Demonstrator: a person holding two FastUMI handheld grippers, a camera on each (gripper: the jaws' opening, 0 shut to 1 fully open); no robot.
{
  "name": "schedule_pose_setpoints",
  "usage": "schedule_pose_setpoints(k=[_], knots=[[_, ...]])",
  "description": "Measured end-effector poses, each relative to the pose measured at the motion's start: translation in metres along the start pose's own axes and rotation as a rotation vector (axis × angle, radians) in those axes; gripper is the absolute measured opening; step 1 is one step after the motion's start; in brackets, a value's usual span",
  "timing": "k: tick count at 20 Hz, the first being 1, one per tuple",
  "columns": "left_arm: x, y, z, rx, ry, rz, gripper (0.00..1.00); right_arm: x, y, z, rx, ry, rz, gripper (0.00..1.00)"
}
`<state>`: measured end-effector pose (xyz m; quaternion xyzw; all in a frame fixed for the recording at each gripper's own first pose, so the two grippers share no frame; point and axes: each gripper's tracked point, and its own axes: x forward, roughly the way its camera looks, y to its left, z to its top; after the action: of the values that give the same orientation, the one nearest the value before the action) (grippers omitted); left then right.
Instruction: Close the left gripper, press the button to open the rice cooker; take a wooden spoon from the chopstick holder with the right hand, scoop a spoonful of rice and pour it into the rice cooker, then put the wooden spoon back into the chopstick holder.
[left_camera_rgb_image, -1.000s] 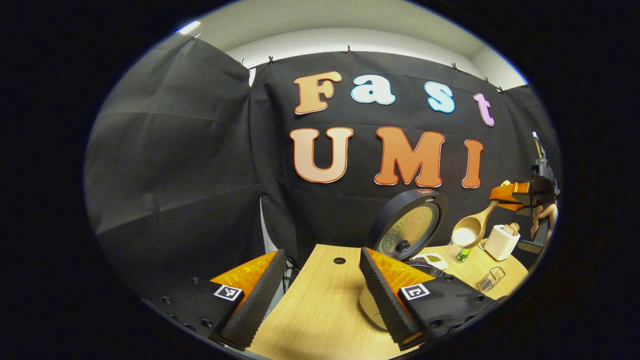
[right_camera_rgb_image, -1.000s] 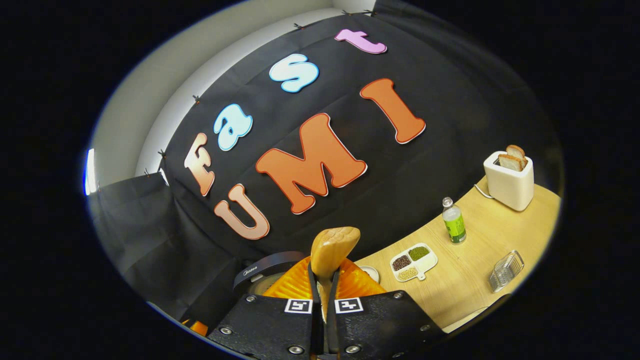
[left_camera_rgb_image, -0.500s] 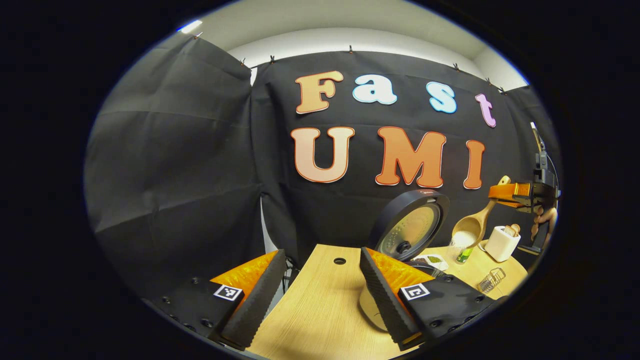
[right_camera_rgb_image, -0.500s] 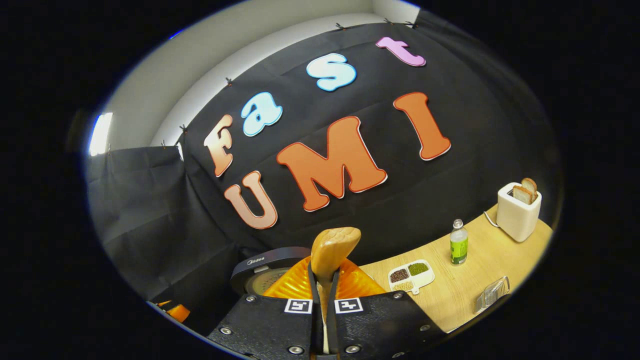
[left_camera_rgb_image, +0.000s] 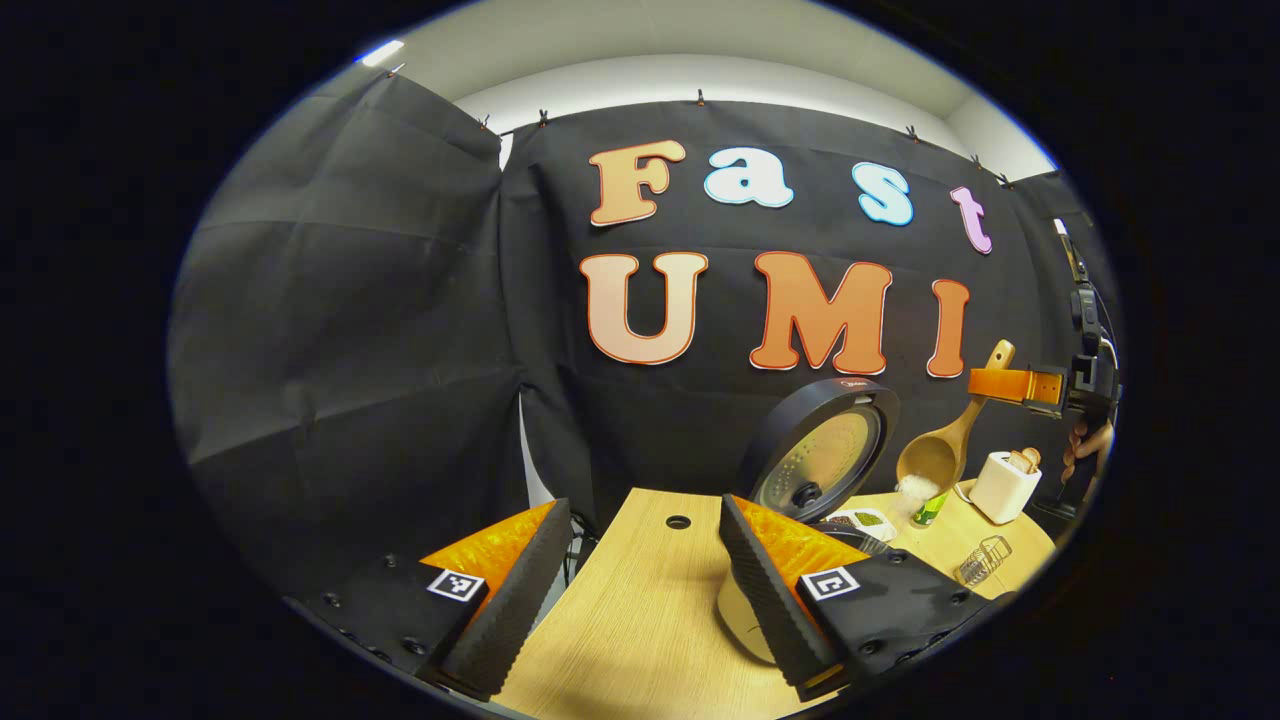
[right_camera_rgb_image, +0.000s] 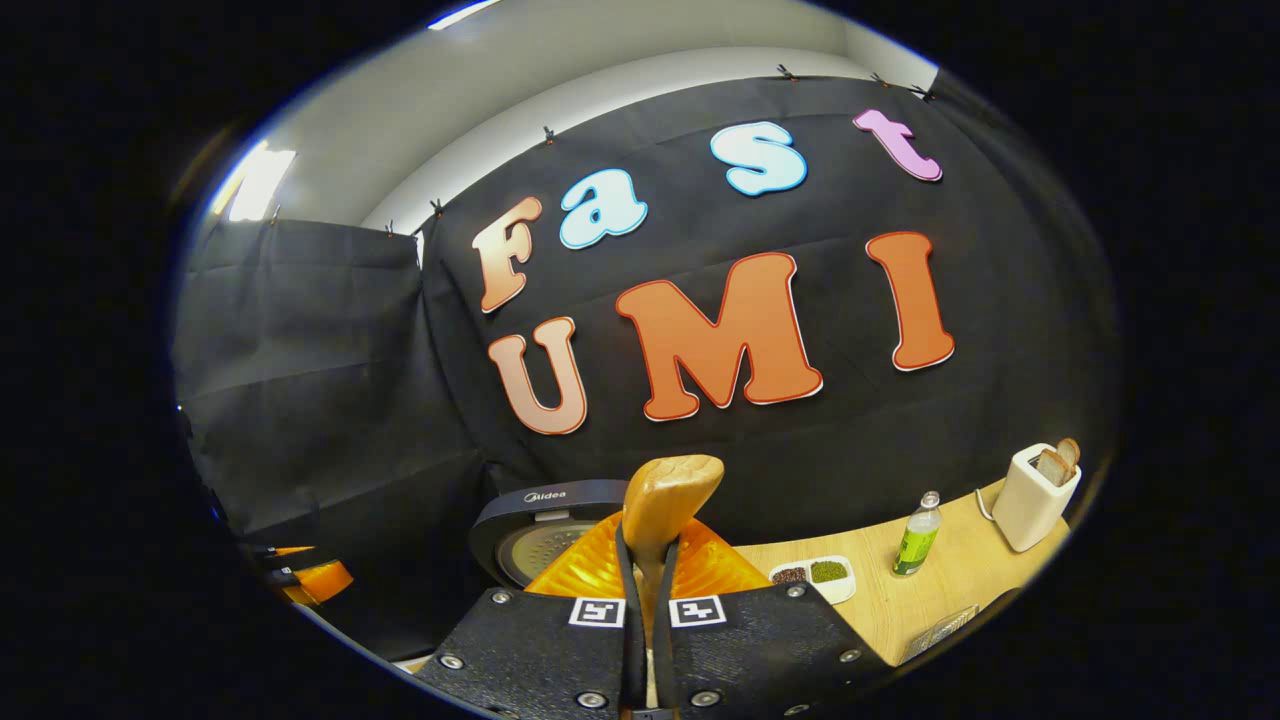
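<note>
Your wooden spoon (left_camera_rgb_image: 948, 445) hangs tilted over the desk's far right part, bowl down and turned toward the rice cooker (left_camera_rgb_image: 815, 462), with white rice (left_camera_rgb_image: 917, 487) at the bowl's lower lip. The cooker's round lid (left_camera_rgb_image: 818, 455) stands open and upright, just left of the spoon. Your right gripper (right_camera_rgb_image: 648, 590) is clenched on the spoon's handle, both fingers pressed against it, and the handle's rounded end (right_camera_rgb_image: 668, 495) sticks up past them. Your left gripper (left_camera_rgb_image: 640, 590) hovers low over the desk's near edge with its jaws spread wide and nothing between them.

Farther along the desk (left_camera_rgb_image: 640, 620), toward the right end, you have a divided dish of beans (right_camera_rgb_image: 815, 575), a green bottle (right_camera_rgb_image: 915, 545), a white toaster with bread (right_camera_rgb_image: 1035, 495) and a clear holder (left_camera_rgb_image: 980, 558).
</note>
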<state>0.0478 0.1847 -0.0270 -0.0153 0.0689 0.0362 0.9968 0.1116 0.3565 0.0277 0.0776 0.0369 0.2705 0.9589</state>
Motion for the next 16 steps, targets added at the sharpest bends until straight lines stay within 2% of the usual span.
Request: schedule_pose_setpoints(k=[10,16], knots=[[0.012,-0.002,-0.002,0.004,0.000,0.005,0.97,-0.004,0.014,-0.009,-0.136,-0.001,0.045,0.02],[0.016,-0.004,-0.005,0.006,0.002,-0.008,0.97,-0.010,0.021,-0.024,-0.291,0.018,0.049,0.02]])
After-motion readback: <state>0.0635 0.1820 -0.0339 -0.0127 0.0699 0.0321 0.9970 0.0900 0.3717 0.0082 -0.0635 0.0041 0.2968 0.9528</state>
